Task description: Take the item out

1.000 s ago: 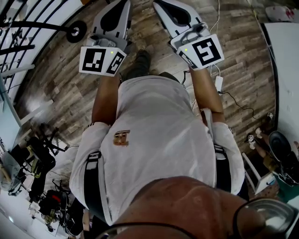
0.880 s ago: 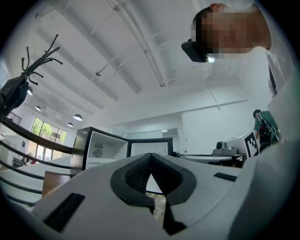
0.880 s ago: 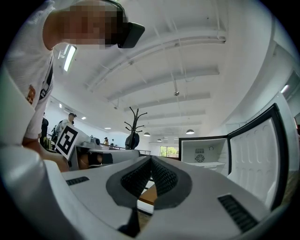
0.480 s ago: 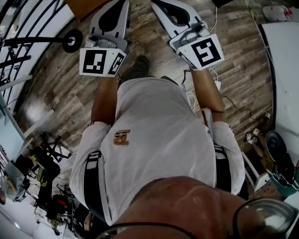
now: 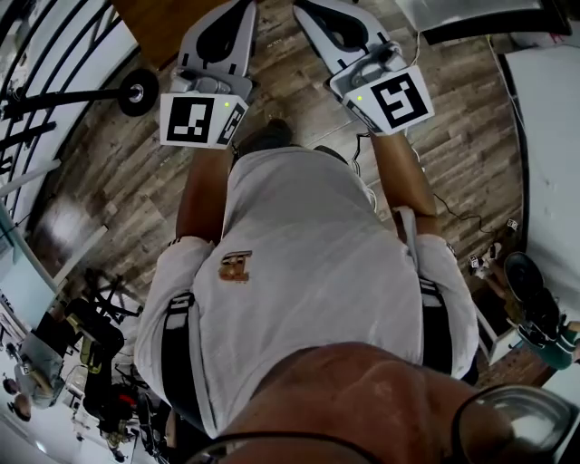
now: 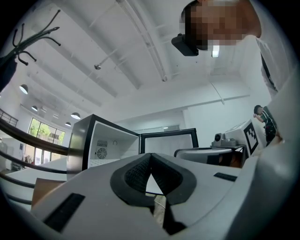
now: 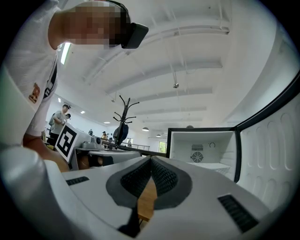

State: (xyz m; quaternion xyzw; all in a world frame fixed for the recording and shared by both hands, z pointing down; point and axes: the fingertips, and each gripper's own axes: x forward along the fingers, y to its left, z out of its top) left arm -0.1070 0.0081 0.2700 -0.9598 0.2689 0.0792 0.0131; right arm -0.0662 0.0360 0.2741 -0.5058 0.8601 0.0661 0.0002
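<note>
A small black fridge [image 6: 101, 143] stands with its door open; its inside is white with a fan grille at the back. The right gripper view shows the fridge [image 7: 201, 150] straight ahead, its door [image 7: 269, 150] swung to the right. I cannot make out any item inside. My left gripper [image 6: 151, 161] is shut with nothing between its pads and is held up at chest height, well short of the fridge. My right gripper [image 7: 151, 164] is also shut and empty. From the head view, both the left gripper [image 5: 237, 9] and the right gripper [image 5: 310, 9] point forward side by side.
A wooden surface [image 5: 159, 18] shows ahead at the left, and a grey panel with a black edge [image 5: 471, 14] ahead at the right. A wheeled black rack [image 5: 136, 91] is at the left, cables [image 5: 449, 199] on the plank floor, a white table [image 5: 553, 136] at the right. A coat stand [image 7: 123, 117] and people stand behind.
The person has stepped forward: the floor slides down the head view, and the wooden surface and grey panel have come in at the top. Both grippers stay shut and level.
</note>
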